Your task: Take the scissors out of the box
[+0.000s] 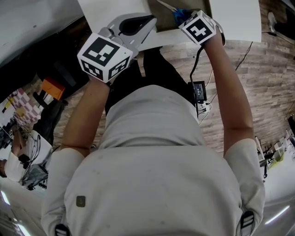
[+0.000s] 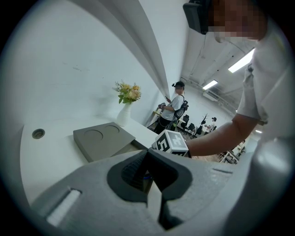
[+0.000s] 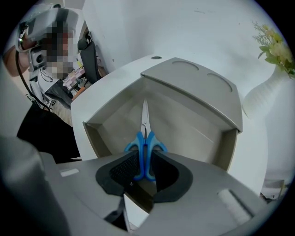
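Observation:
The scissors (image 3: 145,147) have blue handles, and my right gripper (image 3: 145,162) is shut on those handles. Their blades point away from me over the inside of the open grey box (image 3: 115,110). Whether the tips touch the box floor I cannot tell. In the head view the right gripper (image 1: 184,16) is at the box (image 1: 163,18) on the white table, with a bit of the blue scissors (image 1: 180,14) showing. My left gripper (image 2: 148,159) hovers shut and empty to the left of the box; in the head view the left gripper (image 1: 138,23) is at the table's near edge.
The box lid (image 3: 198,83) with two round recesses stands open behind the box. A white vase with flowers (image 2: 125,103) stands further along the white table (image 2: 41,166). A small round hole (image 3: 156,57) is in the tabletop. People and chairs are in the background.

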